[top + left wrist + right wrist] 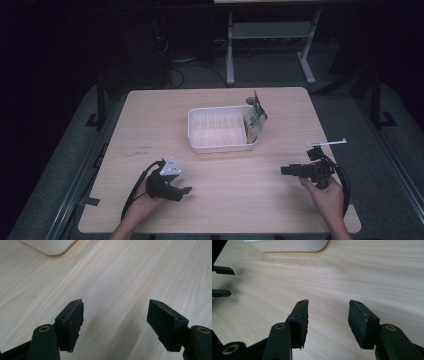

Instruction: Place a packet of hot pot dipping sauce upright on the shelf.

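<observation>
On the table [150,120], both grippers' fingers spread and empty, snack bag [254,121] half hidden behind the white tray [220,146] wall

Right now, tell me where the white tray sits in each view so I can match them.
High view: the tray sits at the table's centre, a snack bag standing in its right end.
Left gripper view: a rounded corner of it shows at top left.
Right gripper view: its rim runs along the top edge.
Shared landmark: the pale wood table.
</observation>
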`<state>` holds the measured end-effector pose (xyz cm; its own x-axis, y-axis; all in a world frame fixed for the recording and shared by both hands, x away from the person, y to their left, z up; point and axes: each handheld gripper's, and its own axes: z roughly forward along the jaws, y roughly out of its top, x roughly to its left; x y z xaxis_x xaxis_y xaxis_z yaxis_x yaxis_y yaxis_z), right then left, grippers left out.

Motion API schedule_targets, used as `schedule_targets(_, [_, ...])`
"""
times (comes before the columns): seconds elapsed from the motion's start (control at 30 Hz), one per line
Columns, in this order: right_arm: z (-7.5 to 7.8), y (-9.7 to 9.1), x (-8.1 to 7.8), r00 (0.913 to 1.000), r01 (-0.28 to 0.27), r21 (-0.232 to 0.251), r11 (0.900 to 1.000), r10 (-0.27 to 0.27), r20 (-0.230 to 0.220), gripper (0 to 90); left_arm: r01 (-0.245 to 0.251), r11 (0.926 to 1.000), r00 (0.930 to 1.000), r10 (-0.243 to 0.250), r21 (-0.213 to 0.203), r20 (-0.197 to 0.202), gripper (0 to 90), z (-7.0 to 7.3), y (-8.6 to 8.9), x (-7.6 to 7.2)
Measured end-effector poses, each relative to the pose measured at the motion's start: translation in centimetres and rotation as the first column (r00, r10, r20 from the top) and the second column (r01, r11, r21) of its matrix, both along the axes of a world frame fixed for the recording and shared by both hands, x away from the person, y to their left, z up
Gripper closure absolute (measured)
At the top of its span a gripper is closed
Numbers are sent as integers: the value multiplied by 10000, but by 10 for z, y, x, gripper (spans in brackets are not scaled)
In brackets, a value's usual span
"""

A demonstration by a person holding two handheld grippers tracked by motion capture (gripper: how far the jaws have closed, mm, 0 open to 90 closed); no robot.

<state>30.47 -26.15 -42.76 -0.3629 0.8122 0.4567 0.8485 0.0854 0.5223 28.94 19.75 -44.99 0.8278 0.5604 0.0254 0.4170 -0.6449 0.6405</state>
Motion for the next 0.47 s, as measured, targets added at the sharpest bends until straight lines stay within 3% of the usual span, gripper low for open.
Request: schedule_targets(0.47, [-21, 2, -25, 9998, -91, -189, 9998, 88, -182, 464, 55, 10000, 10000, -55, 32, 25, 287, 0, -1, 0])
